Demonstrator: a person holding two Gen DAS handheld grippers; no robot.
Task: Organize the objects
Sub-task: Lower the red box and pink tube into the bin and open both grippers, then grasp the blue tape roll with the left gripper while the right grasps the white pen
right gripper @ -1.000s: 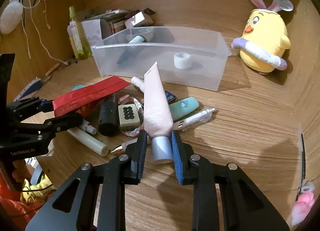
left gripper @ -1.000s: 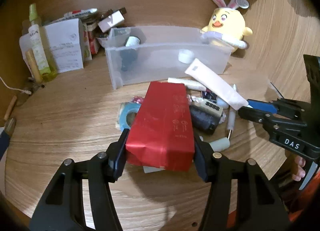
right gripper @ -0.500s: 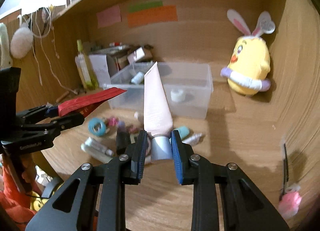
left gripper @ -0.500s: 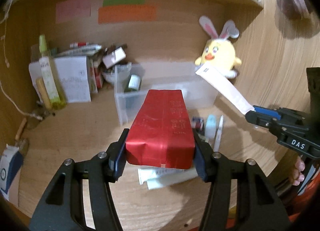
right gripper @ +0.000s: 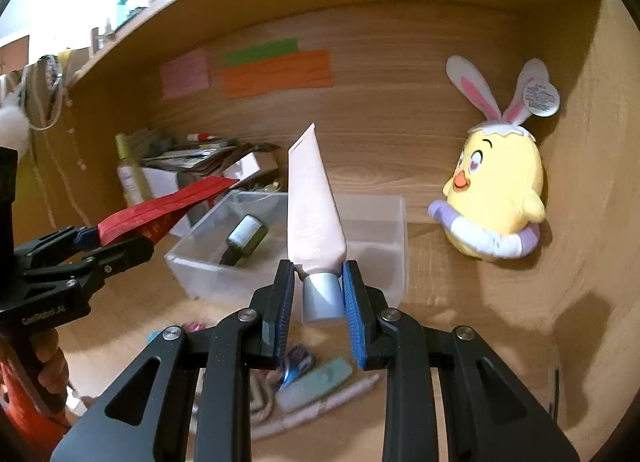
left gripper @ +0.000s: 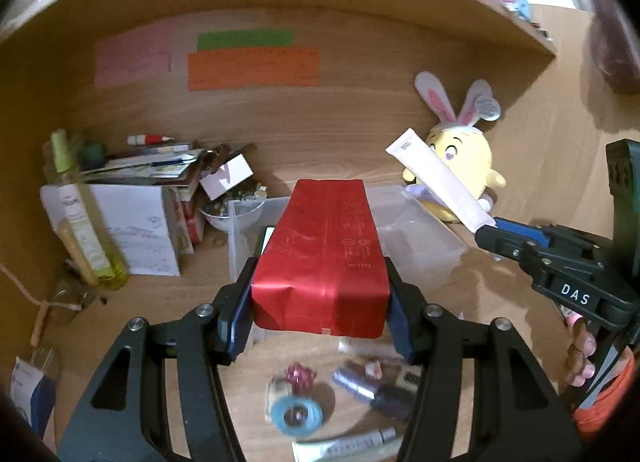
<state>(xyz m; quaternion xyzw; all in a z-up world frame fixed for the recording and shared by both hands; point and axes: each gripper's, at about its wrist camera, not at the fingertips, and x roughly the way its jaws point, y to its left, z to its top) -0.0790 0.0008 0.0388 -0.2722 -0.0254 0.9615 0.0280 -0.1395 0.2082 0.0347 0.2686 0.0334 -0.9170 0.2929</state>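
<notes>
While both loads hang above the counter, we should aim for the clear bin at mid-frame. Our left tool is clamped on the red packet, lifted at centre of its view — our right tool pinches the pink tube by its silver cap, tip up. We'd lower one at a time, the flat packet along the bin's wall, clear of the dark bottle lying inside — then let go low.
</notes>
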